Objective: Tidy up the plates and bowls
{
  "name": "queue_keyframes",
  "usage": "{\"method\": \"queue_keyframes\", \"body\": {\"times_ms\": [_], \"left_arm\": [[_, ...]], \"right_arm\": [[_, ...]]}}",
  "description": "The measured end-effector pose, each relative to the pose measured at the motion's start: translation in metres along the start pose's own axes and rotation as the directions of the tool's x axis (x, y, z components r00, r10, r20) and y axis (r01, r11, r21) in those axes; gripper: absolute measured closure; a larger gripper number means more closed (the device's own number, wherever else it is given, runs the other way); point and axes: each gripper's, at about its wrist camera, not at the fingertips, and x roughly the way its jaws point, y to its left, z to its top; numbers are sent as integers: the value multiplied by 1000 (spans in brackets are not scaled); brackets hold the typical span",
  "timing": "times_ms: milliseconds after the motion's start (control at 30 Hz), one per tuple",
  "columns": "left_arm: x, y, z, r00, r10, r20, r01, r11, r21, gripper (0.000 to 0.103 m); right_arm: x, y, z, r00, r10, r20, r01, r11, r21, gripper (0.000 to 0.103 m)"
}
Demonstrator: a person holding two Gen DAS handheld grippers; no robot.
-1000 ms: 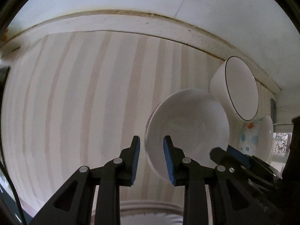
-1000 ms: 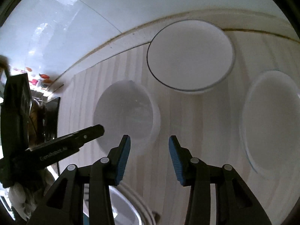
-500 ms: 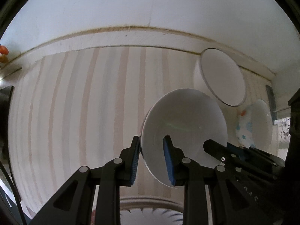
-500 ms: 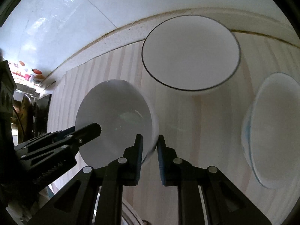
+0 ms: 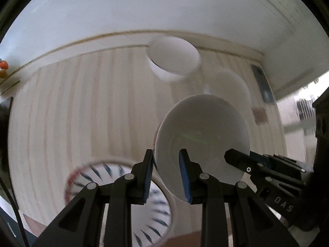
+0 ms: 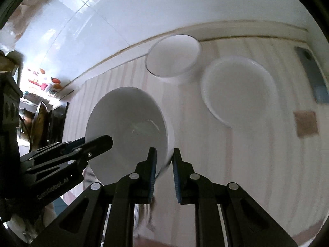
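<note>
Two hand-held grippers share one white bowl (image 5: 202,142) above the striped table (image 5: 86,107). The left hand-held gripper (image 5: 166,174) reaches forward with its blue-padded fingers (image 5: 148,177) clamped over the bowl's near-left rim, one finger outside the wall and one inside. The right hand-held gripper (image 6: 164,171) comes in from the opposite side, its fingers (image 6: 152,175) drawn close together and pinching the rim on its own side of the same bowl. Each tool shows in the other's camera as a black linkage reaching to the bowl's edge. The bowl is tilted, its hollow turned toward both cameras, and it holds nothing that can be seen.

Both views are blurred, so fine detail is soft. Below the lifted bowl in the left wrist view sits a patterned dish (image 5: 121,197) with dark radial strokes and a reddish rim; the gripper linkage and the white bowl cover part of it, and the frame cuts off its lower edge. Whether the white bowl touches it cannot be told.

Near the wall at the back of the table stands a deep white bowl (image 6: 173,56) with a thin dark rim line, its inside bare. Just beside it lies a shallow white plate (image 6: 238,88), also bare. A small brown square (image 6: 306,123) and a dark strip (image 6: 313,76) lie farther right on the table.
</note>
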Motion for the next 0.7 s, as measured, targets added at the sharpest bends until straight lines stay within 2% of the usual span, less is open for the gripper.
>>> {"method": "queue_keyframes", "body": {"times_ms": [200,333,533,700], "left_arm": [[22,-30,-39,996,-40,-81,44,998,48,80],[41,-44,-47,991,-43,-130,50,997,53,80],[68,-59,-53,984,-19,-178,33,996,79,80],[78,-65,-57,981,-7,-193,25,996,90,80]], "right_arm": [[-24,-32,-56,999,-38,-30,39,998,40,86],[-22,-62,-84,997,-40,-66,46,995,94,86],[-2,-90,-105,993,-40,-111,56,987,151,86],[6,-96,-108,991,-48,-128,68,985,157,86]]}}
